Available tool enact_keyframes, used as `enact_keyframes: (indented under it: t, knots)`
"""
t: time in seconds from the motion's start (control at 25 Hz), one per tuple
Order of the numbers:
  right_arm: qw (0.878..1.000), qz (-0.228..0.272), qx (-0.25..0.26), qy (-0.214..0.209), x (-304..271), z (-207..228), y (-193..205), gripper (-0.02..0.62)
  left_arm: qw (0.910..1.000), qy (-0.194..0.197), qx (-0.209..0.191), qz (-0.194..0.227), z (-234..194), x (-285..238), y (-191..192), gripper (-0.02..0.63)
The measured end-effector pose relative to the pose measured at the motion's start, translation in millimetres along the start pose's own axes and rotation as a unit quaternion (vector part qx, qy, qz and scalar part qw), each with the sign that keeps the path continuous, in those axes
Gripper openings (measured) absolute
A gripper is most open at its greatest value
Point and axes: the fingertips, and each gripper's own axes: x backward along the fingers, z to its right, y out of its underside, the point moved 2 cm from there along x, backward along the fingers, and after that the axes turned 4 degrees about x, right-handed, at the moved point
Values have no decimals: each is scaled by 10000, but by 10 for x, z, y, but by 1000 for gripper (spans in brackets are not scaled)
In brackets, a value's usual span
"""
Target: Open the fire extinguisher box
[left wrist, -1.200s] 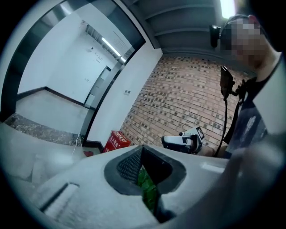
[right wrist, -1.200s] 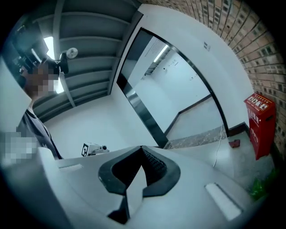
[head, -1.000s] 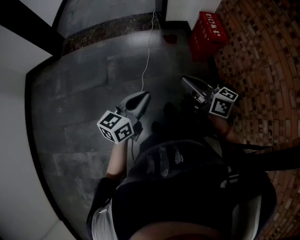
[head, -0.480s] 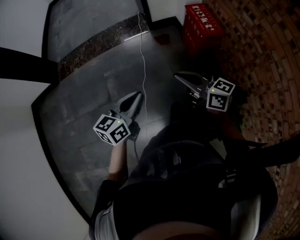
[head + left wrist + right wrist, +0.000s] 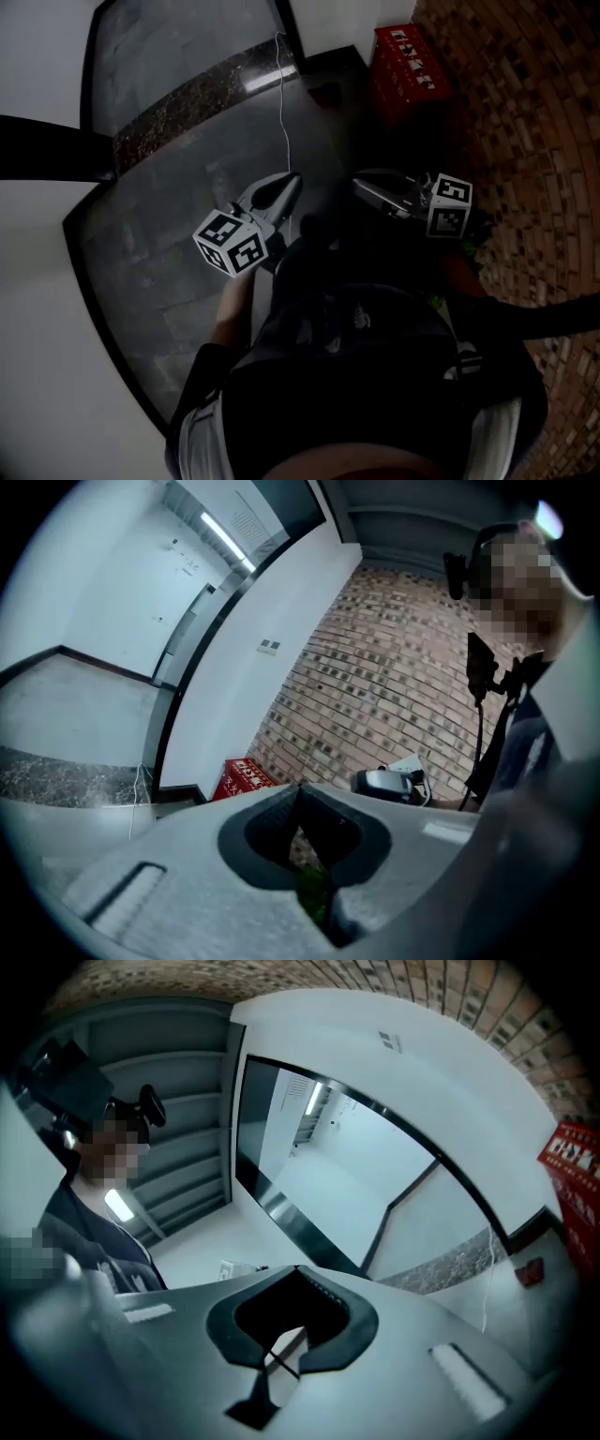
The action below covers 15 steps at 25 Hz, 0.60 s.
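The red fire extinguisher box stands on the floor against the brick wall, at the head view's top right. It also shows small in the left gripper view as the red box, and at the right gripper view's edge. My left gripper is held in the air over the dark floor, well short of the box, shut with nothing in it. My right gripper hangs beside it, also shut and empty, nearer the box. Seen from the grippers' own cameras, the left gripper and the right gripper have their jaw tips together.
A brick wall runs along the right. A thin white cord hangs down past a speckled stone strip. A small dark red object lies on the grey tiled floor left of the box. White walls close the left side.
The person has moved and turned over the floor, carrying both grippers along. The left gripper has drawn closer to the right one. Both stay shut and empty.
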Motion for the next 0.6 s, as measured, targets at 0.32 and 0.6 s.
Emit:
enact_keyframes:
  t: [0.32,0.6]
  knots:
    - [9909,-940,-197,-943,-772,89,-49,0,9942,1051,33,-220,-538,-429,-554,3]
    - [9953,-735,-331,-535,-1576,482,-282,0,9850,1654,-282,-400,-1134,-510,-1122,3]
